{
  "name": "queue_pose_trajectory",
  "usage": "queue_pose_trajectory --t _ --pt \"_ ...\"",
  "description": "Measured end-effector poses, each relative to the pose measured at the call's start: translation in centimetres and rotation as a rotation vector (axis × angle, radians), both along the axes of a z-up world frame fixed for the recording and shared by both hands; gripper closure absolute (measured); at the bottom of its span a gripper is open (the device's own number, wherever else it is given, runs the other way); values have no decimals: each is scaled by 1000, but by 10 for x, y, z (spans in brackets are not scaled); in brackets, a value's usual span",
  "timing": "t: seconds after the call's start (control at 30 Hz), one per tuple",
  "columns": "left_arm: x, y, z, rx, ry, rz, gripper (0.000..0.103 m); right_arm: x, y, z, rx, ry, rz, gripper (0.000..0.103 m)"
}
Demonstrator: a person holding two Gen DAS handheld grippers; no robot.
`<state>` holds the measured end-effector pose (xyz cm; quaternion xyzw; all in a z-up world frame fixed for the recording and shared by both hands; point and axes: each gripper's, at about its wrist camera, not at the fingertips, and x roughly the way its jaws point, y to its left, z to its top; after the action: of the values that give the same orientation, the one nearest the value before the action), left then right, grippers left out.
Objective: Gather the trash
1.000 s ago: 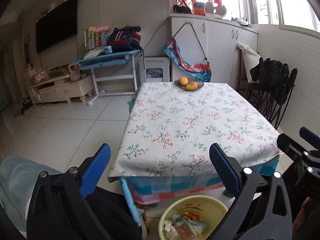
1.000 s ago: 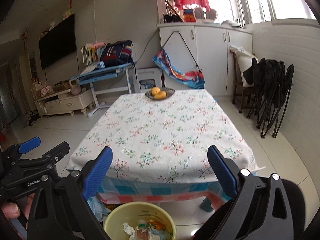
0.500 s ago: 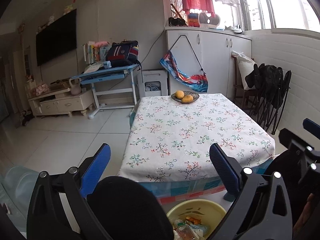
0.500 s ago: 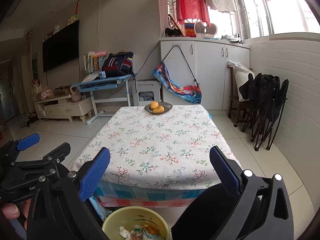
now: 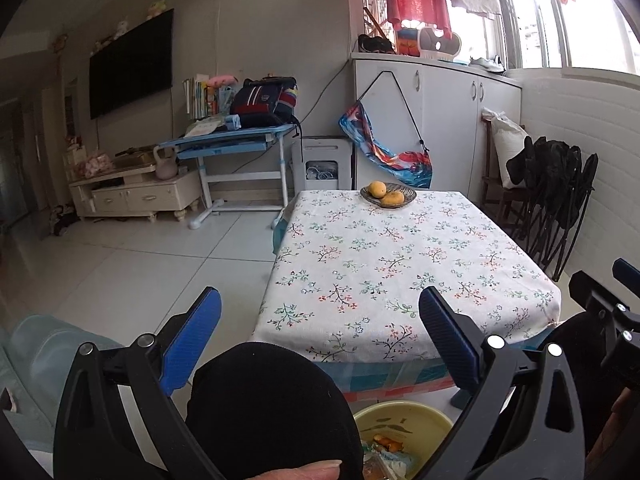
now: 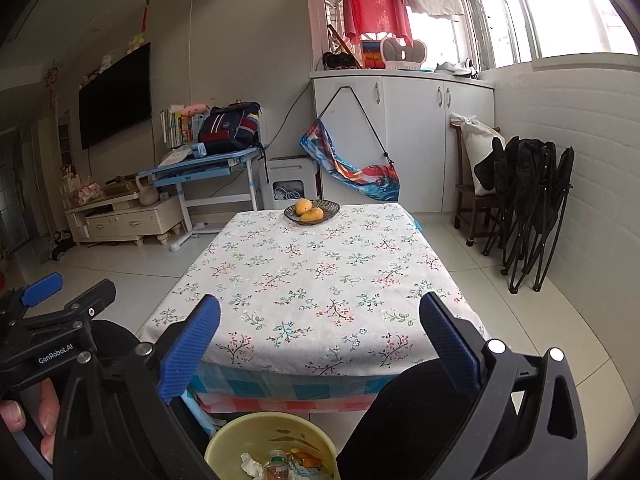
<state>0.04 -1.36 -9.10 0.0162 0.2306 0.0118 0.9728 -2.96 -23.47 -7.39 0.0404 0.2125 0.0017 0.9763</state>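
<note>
A tiled living room spreads ahead of me, with a low table (image 6: 320, 280) under a floral cloth running lengthwise away from my seat toward white cupboards.

My left gripper (image 5: 320, 336) hangs with its blue pads (image 5: 192, 344) spread wide and nothing between them; my right gripper (image 6: 320, 340) is the same, jaws parted and empty, touching nothing. Both point out over the near edge of the table.

Directly below and slightly behind the fingertips, on the floor between my knees, stands the yellow trash bin (image 6: 240, 440). In it I see crumpled paper, a small bottle and orange scraps, so the trash (image 6: 280, 462) lies in there. Seen from the right wrist, the bin sits under the left half of that gripper; from the left wrist it sits under the right half (image 5: 400, 420). So it lies between my two hands, about equally near to each.

Outward, the cloth shows no litter that I can make out. Only a dish of fruit (image 6: 312, 212) sits at the far end, well apart from my fingers.

I judge that collecting is about finished; any further piece would mean reaching forward.
</note>
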Motion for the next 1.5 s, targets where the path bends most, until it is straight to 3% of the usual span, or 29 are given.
queue_pose_trajectory --t 1.5 --pt "5 -3 -2 26 -2 5 7 2 3 -2 -20 23 -2 8"
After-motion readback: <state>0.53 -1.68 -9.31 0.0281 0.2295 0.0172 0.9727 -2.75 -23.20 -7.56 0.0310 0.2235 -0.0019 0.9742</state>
